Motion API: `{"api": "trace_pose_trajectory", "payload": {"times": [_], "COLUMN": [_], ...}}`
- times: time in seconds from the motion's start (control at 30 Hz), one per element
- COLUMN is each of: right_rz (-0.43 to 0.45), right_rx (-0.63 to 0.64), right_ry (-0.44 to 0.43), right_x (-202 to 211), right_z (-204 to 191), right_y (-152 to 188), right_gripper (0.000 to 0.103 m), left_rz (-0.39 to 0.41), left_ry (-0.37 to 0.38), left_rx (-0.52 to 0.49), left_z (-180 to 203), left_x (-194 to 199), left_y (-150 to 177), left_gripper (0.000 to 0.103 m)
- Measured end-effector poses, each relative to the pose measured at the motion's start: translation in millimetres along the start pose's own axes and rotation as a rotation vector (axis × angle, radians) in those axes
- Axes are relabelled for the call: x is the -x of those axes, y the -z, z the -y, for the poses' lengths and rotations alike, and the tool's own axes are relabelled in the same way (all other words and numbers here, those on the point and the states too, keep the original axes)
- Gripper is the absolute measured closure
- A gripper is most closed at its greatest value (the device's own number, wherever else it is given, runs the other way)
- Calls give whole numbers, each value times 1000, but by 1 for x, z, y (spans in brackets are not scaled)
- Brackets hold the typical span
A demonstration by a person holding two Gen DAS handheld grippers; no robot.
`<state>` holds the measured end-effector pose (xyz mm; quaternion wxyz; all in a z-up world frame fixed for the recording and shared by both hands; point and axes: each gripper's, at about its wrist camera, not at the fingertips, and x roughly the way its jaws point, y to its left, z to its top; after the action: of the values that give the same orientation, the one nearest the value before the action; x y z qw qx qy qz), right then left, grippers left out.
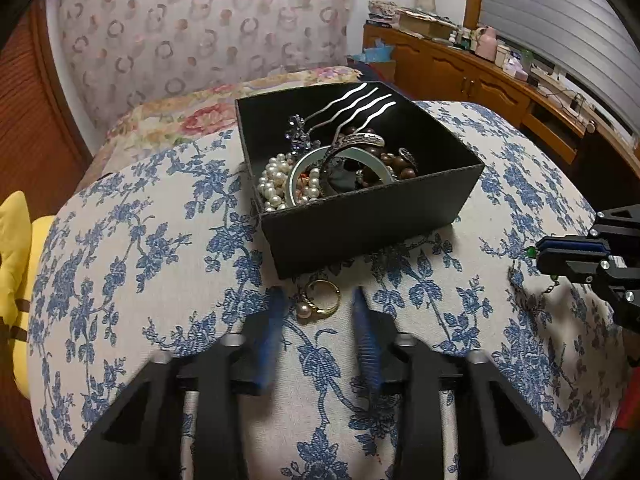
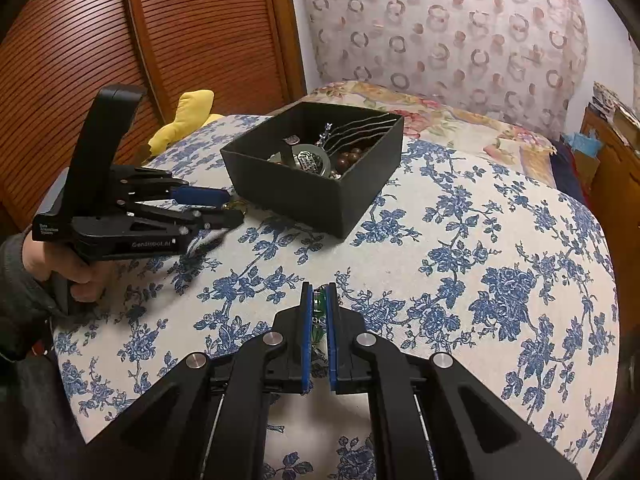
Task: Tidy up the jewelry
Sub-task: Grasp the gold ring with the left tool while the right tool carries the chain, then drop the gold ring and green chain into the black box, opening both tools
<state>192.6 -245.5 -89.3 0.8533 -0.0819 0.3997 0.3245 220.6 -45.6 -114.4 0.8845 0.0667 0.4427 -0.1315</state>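
Note:
A black box (image 1: 360,224) sits on the blue-flowered cloth (image 1: 160,264) and holds pearls, a bangle, brown beads and a wavy silver hair comb. In front of the box lies a gold ring with a pearl (image 1: 322,300). My left gripper (image 1: 317,293) is open, its blue pads on either side of the ring and not touching it. My right gripper (image 2: 319,288) is shut on a green-beaded chain (image 2: 319,301). In the left wrist view that chain (image 1: 550,284) dangles from the right gripper (image 1: 538,254) just above the cloth. The right wrist view shows the left gripper (image 2: 224,204) beside the box (image 2: 304,196).
A yellow plush toy (image 2: 188,116) lies at the cloth's left edge by a slatted wooden door (image 2: 100,40). A flowered cushion (image 1: 192,120) sits behind the box. A cluttered wooden cabinet (image 1: 480,76) stands to the right. A person's hand (image 2: 76,272) grips the left tool.

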Motion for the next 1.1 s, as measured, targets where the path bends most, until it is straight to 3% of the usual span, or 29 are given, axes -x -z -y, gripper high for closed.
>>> {"api": "trace_pose_trajectory", "payload": {"times": [0.1,0.23,0.6,0.73,1.0,1.1], "right_rz": [3,18,132,170,177,177], "right_rx": [3,10,68,66,78,72], "right_ry": [2,3,2,-24,10,22], "right_x": [3,7,20,15,-12,-22], "right_z": [0,-1,-11,-10,-4,0], "right_y": [-1,-8,-61,-87,-118,-125], "right_gripper": [96,96,96,96,95,95], "left_rz": [-5,4,157,202,200,202], "left_ry": [22,30,66,65,44,37], "left_rx": [8,25,53,49,54,64], "left_z": [-4,-9,-14,-16,-21,-23], "left_x": [2,9,62,63,44,43], "left_y": [1,2,-31,-52,-65,-63], "left_gripper": [92,92,92,92,91,83]}}
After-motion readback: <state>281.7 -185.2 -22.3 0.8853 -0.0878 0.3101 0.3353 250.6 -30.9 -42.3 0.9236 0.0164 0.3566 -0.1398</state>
